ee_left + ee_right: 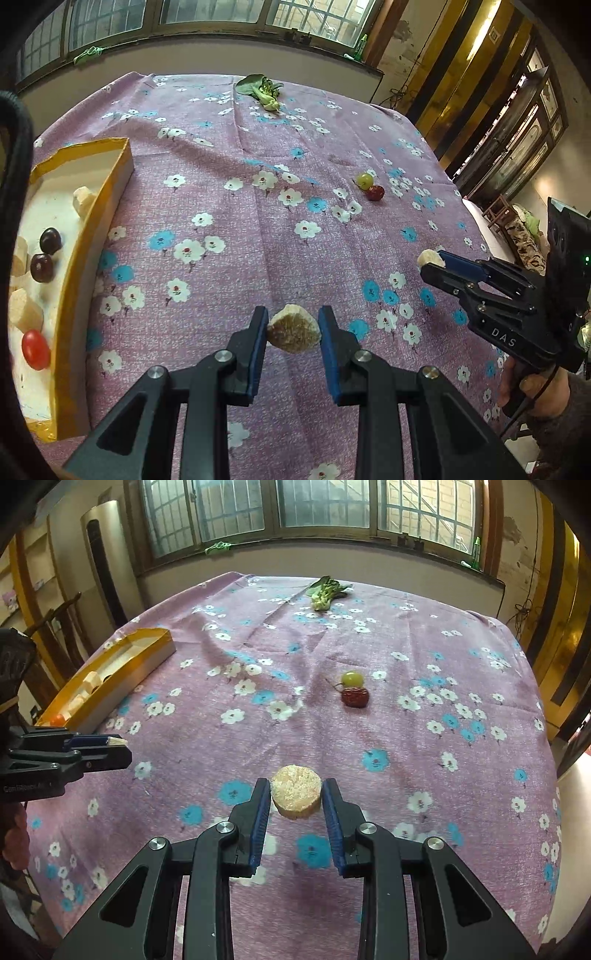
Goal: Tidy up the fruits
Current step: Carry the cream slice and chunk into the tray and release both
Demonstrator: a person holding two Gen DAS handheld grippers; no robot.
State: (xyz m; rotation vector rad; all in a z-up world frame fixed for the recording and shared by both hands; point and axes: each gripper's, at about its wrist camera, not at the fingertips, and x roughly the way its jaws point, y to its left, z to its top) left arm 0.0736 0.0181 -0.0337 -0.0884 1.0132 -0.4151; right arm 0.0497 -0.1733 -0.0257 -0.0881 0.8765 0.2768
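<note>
My left gripper (293, 328) is shut on a pale round fruit slice (293, 329) and holds it above the purple flowered cloth. My right gripper (295, 797) is shut on a second pale slice (295, 791); it also shows in the left wrist view (432, 260), with its slice (428, 257) at the fingertips. A green grape (352, 678) and a red date (355, 697) lie touching on the cloth ahead. A yellow box (94, 236) at the left holds pale chunks, two dark fruits (46, 254) and a red cherry tomato (36, 349).
A green leafy vegetable (260, 90) lies at the far edge of the table (424, 812). The left gripper shows at the left of the right wrist view (118, 747). Wooden chairs stand past the table's left side, and a window wall lies beyond.
</note>
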